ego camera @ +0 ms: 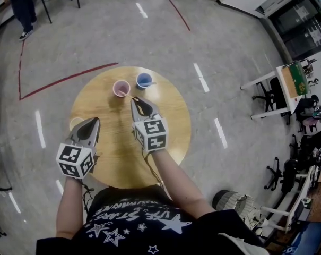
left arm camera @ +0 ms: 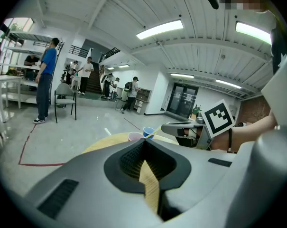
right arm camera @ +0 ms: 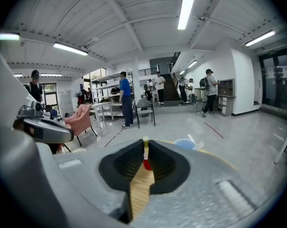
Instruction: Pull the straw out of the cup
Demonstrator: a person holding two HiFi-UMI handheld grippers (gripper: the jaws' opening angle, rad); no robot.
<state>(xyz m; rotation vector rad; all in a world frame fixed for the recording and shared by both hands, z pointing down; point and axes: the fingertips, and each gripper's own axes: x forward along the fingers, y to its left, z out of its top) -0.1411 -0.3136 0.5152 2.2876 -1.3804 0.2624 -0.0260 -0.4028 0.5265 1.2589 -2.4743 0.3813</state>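
The straw (right arm camera: 145, 152) is pinched between the jaws of my right gripper (ego camera: 134, 101). In the right gripper view the pads are closed on it. It stands upright in the narrow slot, with a yellow tip on top, a white stretch below and a red end lowest. From the head view I see it as a short slanted line running from the gripper's tips to the pink cup (ego camera: 115, 85), and its far end seems to sit inside the rim. The cup itself is hidden behind the jaws in the right gripper view.

The pink cup stands near the far edge of the round wooden table (ego camera: 165, 142). The blue cup (ego camera: 138, 80) is just beside it on the right and a little closer to that edge. The blue cup has a pale straw of its own leaning out to the right.

My left gripper (ego camera: 95, 122) is over the left edge of the table, well apart from both cups. Its own view shows the jaw tips meeting with nothing between them, only bare wood showing through the gap below. A pale round thing (ego camera: 74, 123) lies at the left edge, partly behind that gripper, and I cannot tell what it is.

Both grippers point toward the far edge, tilted slightly down, with the right one ahead of the left.
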